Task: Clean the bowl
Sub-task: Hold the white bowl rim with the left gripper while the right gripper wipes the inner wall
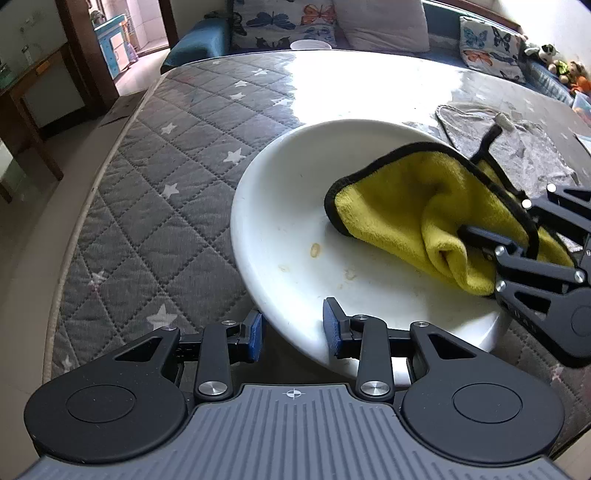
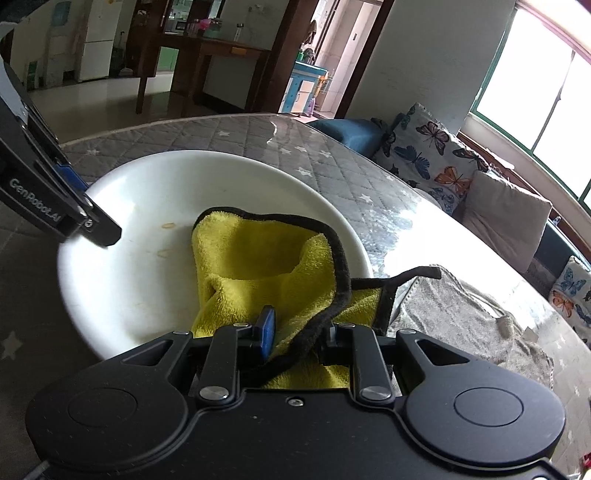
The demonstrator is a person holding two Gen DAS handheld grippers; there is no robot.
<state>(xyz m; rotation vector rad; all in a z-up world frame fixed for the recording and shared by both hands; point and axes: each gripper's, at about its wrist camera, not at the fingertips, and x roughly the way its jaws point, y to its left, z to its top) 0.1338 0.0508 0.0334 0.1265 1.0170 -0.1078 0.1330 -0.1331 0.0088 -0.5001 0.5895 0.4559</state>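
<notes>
The bowl (image 1: 295, 221) sits tilted on the quilted table cover (image 1: 155, 192), its near rim between the left gripper's (image 1: 293, 330) fingers. The cloth (image 1: 413, 218) lies inside the bowl, toward its right side, trailing over the rim into the right gripper (image 2: 295, 334). A towel (image 1: 517, 147) lies beyond the bowl, a sofa (image 1: 388, 29) behind the table.

quilted grey star-print table cover (image 1: 155, 192) | butterfly cushions (image 2: 428, 155) on blue sofa (image 2: 347, 134) far side | bright window (image 2: 546, 92) right | dark wood table (image 2: 221, 59), white fridge (image 2: 98, 40) far left | glossy tile floor (image 2: 92, 99)
</notes>
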